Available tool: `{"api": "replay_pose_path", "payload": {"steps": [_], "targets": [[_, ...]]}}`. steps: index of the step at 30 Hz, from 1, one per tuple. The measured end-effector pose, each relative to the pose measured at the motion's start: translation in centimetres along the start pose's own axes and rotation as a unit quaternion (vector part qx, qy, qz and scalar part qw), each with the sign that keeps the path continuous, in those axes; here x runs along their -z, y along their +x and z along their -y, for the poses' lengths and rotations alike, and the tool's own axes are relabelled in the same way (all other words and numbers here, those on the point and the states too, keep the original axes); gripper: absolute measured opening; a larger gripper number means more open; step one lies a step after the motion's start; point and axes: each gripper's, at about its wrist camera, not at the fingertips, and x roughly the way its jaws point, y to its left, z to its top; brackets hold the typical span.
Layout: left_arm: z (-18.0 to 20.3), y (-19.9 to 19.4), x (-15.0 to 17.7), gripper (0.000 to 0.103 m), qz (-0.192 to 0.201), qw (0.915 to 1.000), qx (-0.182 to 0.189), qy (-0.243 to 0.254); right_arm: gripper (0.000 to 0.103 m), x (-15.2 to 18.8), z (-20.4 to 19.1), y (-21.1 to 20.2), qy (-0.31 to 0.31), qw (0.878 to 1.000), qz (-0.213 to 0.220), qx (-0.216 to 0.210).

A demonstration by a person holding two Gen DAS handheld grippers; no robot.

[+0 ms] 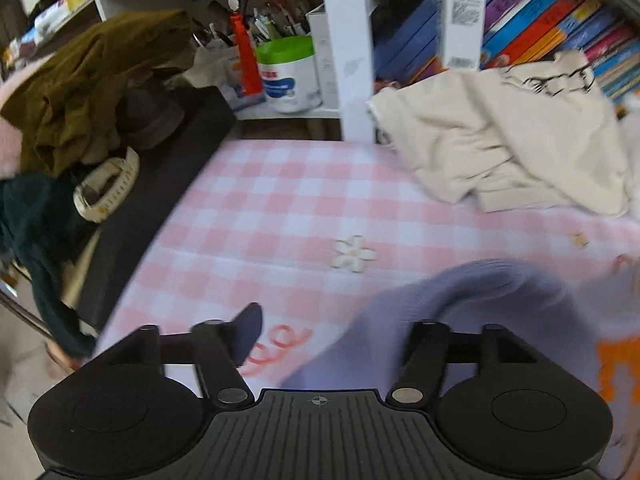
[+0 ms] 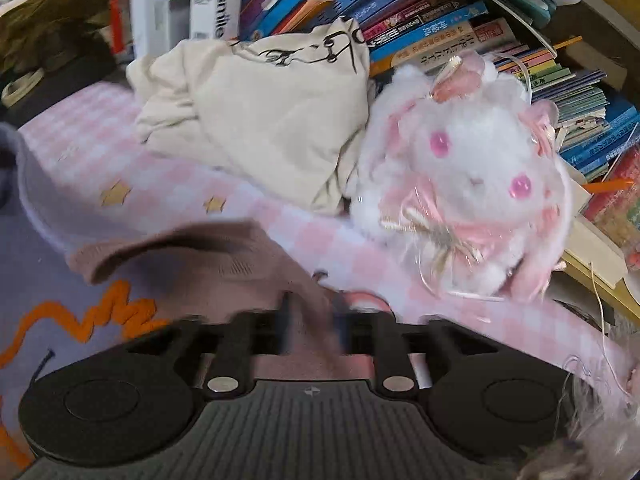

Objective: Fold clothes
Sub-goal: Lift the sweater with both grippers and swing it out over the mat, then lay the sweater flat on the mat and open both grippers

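- Lilac sweatshirt (image 1: 460,320) with an orange squiggle print lies low on the pink gingham cloth (image 1: 280,208); its brown-lined hem (image 2: 224,264) flips up at the right gripper
- Left gripper (image 1: 336,340) stands spread, one finger (image 1: 246,332) over bare cloth, the other hidden at the lilac fold; nothing pinched
- Right gripper (image 2: 312,320) is blurred, jaws partly apart around the brown hem; I cannot tell whether they press it
- To fold well, I judge both should take matching edges and keep the fabric taut
- Cream shirt (image 2: 260,120) waits behind; white plush toy (image 2: 472,184) sits close, easy to snag
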Motion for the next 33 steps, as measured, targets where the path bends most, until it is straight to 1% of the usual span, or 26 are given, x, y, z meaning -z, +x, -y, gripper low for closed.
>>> {"api": "replay_pose_path", "payload": {"steps": [1, 3, 5, 7, 9, 13, 15, 16, 17, 18, 19, 20, 23, 25, 28, 29, 33], "targets": [[-0.7, 0.0, 0.2, 0.075, 0.003, 1.0, 0.008, -0.001, 0.049, 0.2, 0.0, -0.3, 0.008, 1.0, 0.007, -0.004], [-2.0, -0.2, 0.8, 0.076, 0.009, 0.9997, 0.021, -0.004, 0.053, 1.4, 0.2, -1.9, 0.021, 0.999, 0.02, -0.014], [-3.0, -0.3, 1.6, 0.077, 0.01, 0.9998, 0.018, 0.0, 0.056, 3.7, 0.7, -4.1, 0.038, 0.999, 0.022, -0.008], [-3.7, -0.5, 2.3, 0.08, 0.007, 0.9999, 0.014, 0.003, 0.057, 6.6, 1.1, -6.5, 0.056, 0.998, 0.008, -0.002], [-4.1, -0.9, 3.0, 0.08, 0.002, 0.9998, 0.019, 0.0, 0.057, 9.8, 1.4, -8.8, 0.07, 0.997, -0.01, 0.01], [-4.4, -2.5, 4.5, 0.08, -0.005, 0.9993, 0.034, -0.017, 0.059, 16.0, 1.9, -12.2, 0.08, 0.993, -0.056, 0.061], [-3.9, -4.2, 5.6, 0.08, 0.01, 0.999, 0.039, -0.021, 0.059, 17.9, 2.3, -12.9, 0.101, 0.99, -0.066, 0.076], [-3.4, -5.1, 6.2, 0.082, 0.021, 0.9984, 0.049, -0.019, 0.059, 18.7, 2.4, -13.1, 0.113, 0.988, -0.07, 0.08], [-3.0, -5.9, 6.8, 0.082, 0.031, 0.9977, 0.058, -0.016, 0.058, 19.5, 2.7, -13.2, 0.131, 0.985, -0.074, 0.081], [-2.5, -6.5, 7.4, 0.082, 0.038, 0.9973, 0.062, -0.008, 0.055, 20.1, 2.9, -13.1, 0.149, 0.983, -0.079, 0.074], [-1.9, -6.7, 7.8, 0.082, 0.039, 0.9977, 0.056, 0.001, 0.053, 20.4, 3.2, -13.1, 0.158, 0.982, -0.08, 0.066], [-1.4, -6.9, 8.1, 0.082, 0.037, 0.998, 0.05, 0.009, 0.054, 20.6, 3.4, -13.0, 0.161, 0.982, -0.078, 0.059], [-0.6, -6.7, 8.9, 0.082, 0.01, 0.9996, 0.025, 0.009, 0.053, 20.7, 4.6, -12.5, 0.161, 0.983, -0.08, 0.046], [-0.4, -7.2, 9.4, 0.082, 0.009, 0.9995, 0.032, -0.001, 0.053, 20.8, 6.6, -11.9, 0.165, 0.982, -0.081, 0.051], [0.5, -8.2, 10.6, 0.082, 0.011, 0.9994, 0.032, 0.007, 0.052, 20.4, 10.6, -10.6, 0.187, 0.976, -0.083, 0.08], [0.9, -8.5, 11.0, 0.082, 0.01, 0.9994, 0.031, 0.013, 0.052, 20.1, 11.6, -10.2, 0.184, 0.975, -0.081, 0.094], [3.1, -9.8, 12.7, 0.082, 0.01, 0.9982, 0.026, 0.053, 0.052, 18.7, 14.6, -8.3, 0.139, 0.972, -0.074, 0.175]]}}
